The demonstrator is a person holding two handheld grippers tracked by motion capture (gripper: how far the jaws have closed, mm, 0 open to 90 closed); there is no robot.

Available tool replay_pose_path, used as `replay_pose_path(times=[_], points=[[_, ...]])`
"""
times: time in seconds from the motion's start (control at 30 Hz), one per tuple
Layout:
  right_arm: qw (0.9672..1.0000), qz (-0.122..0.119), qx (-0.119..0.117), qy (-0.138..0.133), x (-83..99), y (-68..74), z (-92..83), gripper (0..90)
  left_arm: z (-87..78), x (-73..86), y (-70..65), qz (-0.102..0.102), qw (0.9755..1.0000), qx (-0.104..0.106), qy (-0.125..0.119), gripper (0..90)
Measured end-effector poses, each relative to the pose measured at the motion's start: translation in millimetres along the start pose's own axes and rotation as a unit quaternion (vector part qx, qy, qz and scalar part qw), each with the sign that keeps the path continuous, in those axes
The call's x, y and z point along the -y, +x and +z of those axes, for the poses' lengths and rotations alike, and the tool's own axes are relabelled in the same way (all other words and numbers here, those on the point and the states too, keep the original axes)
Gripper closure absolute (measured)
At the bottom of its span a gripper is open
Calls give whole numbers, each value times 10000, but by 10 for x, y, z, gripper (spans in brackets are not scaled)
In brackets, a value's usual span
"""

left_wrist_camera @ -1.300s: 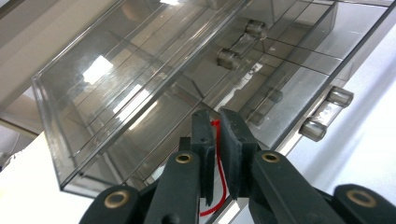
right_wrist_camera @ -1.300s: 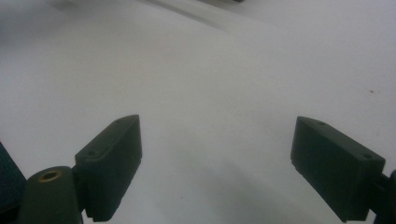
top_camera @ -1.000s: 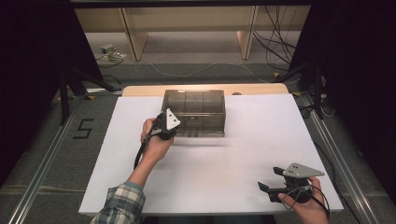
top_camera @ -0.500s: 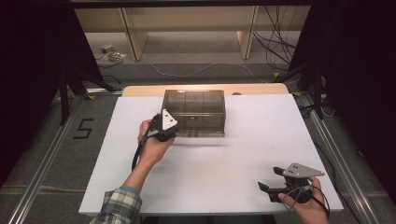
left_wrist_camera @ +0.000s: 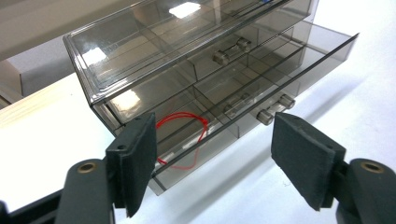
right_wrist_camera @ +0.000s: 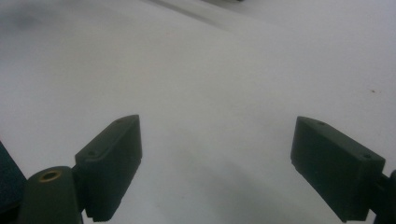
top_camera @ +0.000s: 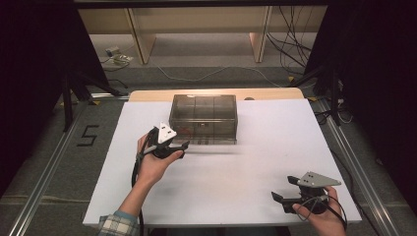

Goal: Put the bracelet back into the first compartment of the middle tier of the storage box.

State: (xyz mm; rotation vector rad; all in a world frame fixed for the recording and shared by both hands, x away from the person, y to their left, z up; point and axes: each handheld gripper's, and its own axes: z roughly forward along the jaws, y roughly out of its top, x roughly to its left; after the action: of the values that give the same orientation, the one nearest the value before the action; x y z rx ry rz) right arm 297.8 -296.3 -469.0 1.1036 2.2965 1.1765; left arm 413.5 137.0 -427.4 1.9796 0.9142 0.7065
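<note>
- Currently, the smoky transparent plastic drawer box point(top_camera: 203, 119) sits toward the far middle of the white surface point(top_camera: 255, 167), its front facing the person.
- Bottom drawer point(left_wrist_camera: 261, 88) is pulled partway out; a thin red loop of cord point(left_wrist_camera: 184, 135) lies in its end compartment. Upper drawers sit flush.
- Left gripper point(top_camera: 173, 146) is held just off the box's front left corner, near the open drawer. Its jaws have just been opening and now stand wide; nothing is between them, and the pads touch nothing.
- Right gripper point(top_camera: 285, 192) is near the front right of the surface, well apart from the box. Its jaws are spread wide over bare surface, holding nothing.
</note>
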Motion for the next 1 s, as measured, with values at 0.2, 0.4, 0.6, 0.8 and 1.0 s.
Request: replay_pose_path(times=[0.2, 0.4, 0.6, 0.8, 1.0], points=[[10000, -9, 7, 7, -1, -2, -4, 174, -56, 22, -40, 13, 10000, 93, -34, 290], [10000, -5, -5, -3, 0, -2, -1, 173, -161, 70, -104, 17, 9996, 282, -92, 277], [10000, -4, -1, 3, -1, -1, -4, 173, -275, 188, -190, 28, 9989, 457, -107, 257], [10000, -1, -9, 27, -3, 5, -6, 173, -424, 364, -270, -9, 9984, 557, -81, 223], [10000, 5, -17, 28, -4, 11, -5, 173, -553, 575, -390, -89, 9979, 619, -166, 192]])
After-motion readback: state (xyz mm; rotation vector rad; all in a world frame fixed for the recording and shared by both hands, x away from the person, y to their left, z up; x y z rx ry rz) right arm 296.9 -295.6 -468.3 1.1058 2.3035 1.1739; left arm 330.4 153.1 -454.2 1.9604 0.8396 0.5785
